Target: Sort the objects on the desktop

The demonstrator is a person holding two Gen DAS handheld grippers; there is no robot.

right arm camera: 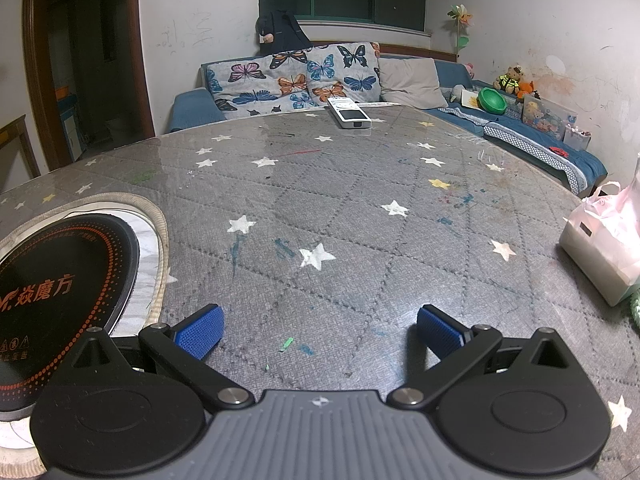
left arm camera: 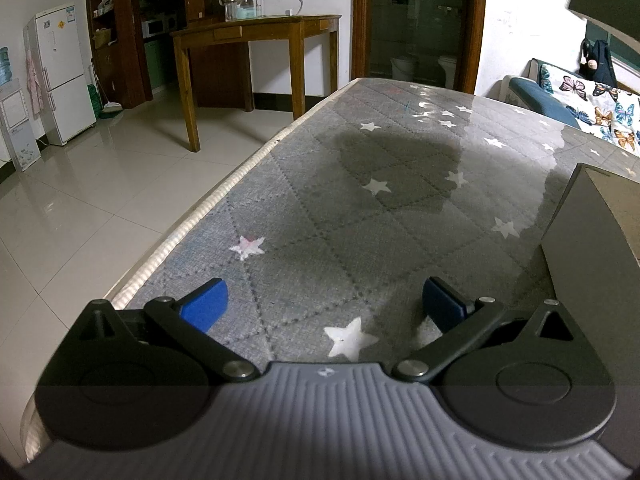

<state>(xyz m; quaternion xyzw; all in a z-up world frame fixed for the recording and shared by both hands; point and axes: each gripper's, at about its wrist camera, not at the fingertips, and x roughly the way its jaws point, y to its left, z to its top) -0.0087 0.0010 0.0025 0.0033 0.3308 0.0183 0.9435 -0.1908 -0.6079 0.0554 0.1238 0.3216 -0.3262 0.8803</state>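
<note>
In the left wrist view my left gripper stands open just above the grey star-patterned table cover, with nothing between its blue pads. A dark grey box sits close to its right. In the right wrist view my right gripper is also open over the same cover and holds nothing. A white remote control lies at the table's far edge, well ahead of it. A pink plastic bag on a white box rests at the right edge.
A black round induction cooktop is set into the table at the left of the right wrist view. A blue sofa with butterfly cushions and toys runs behind the table. Beyond the table's left edge are tiled floor, a wooden desk and a white fridge.
</note>
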